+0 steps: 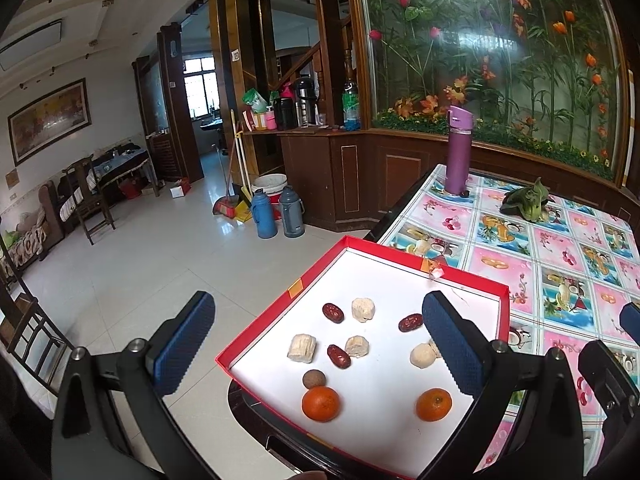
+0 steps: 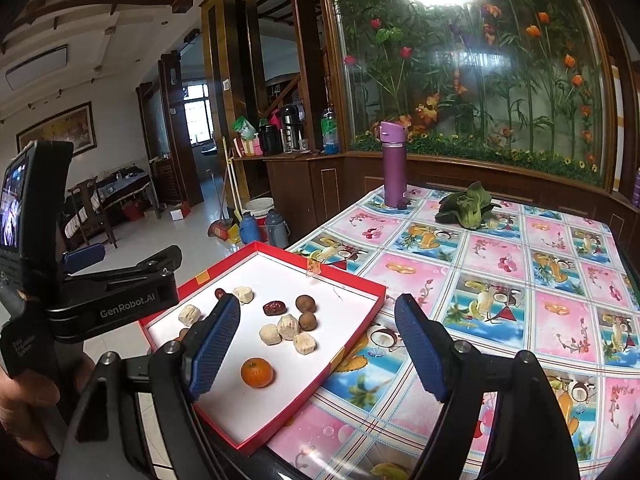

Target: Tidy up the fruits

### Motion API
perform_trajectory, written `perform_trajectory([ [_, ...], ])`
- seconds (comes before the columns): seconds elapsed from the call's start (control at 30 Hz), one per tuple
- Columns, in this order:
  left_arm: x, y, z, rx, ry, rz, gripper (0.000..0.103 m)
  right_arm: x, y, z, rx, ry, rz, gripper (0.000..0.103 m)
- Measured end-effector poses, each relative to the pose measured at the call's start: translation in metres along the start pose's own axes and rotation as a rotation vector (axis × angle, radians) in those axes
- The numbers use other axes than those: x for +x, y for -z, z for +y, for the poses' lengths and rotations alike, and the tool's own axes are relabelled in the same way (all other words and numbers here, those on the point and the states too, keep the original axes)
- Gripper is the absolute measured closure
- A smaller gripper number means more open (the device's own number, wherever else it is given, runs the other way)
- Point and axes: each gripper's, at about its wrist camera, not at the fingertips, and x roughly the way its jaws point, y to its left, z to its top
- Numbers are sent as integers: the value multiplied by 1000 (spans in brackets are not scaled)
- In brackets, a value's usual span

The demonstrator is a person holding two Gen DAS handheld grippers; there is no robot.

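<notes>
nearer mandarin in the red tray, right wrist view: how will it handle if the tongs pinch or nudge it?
The mandarin looks round and lies loose on the smooth white floor of the tray, so a nudge probably rolls it. The peel looks soft, so a hard pinch may bruise it. The right tongs stand open wide enough to straddle it, and their ribbed pads should limit slipping.

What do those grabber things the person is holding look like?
Each gripper is black, with two fingers carrying dark blue bumpy pads and silver bolts. In the right wrist view, the left gripper has white "GenRobot.AI" lettering and a small lit screen on its back.
</notes>
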Motion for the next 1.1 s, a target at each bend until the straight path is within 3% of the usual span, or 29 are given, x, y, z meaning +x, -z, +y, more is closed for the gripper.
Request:
perform_trajectory([
  [1.1, -15, 19, 14, -3, -17, 10, 0, -4, 4, 8, -22, -9, 7, 23],
])
